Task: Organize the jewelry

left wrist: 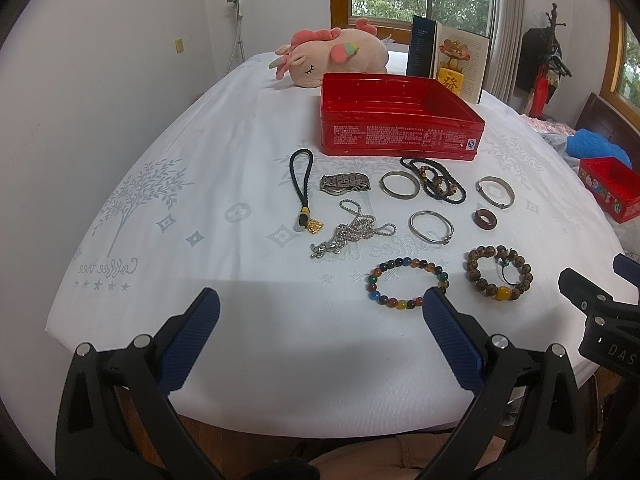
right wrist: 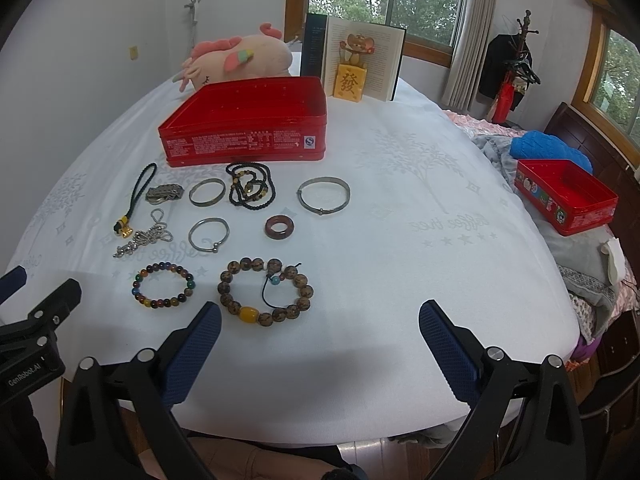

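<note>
left claw (left wrist: 320,322): jaws spread, empty | right claw (right wrist: 320,334): jaws spread, empty | multicolour bead bracelet (left wrist: 408,282) touches left claw's right fingertip; brown bead bracelet (right wrist: 266,292) just ahead-left of right claw; red tin (right wrist: 244,120) far ahead | risk: elastic beads roll from the pads; tangled chain necklace (left wrist: 352,234) snags neighbours; tabletop (right wrist: 400,200) cloth bunches.

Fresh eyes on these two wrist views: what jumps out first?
The open red tin sits mid-table on the white tablecloth, with jewelry spread before it; nearest are a multicolored bead bracelet and a brown bead bracelet. Behind the tin lie a pink plush unicorn and a propped-open book. Both the left gripper and right gripper hover open.
</note>
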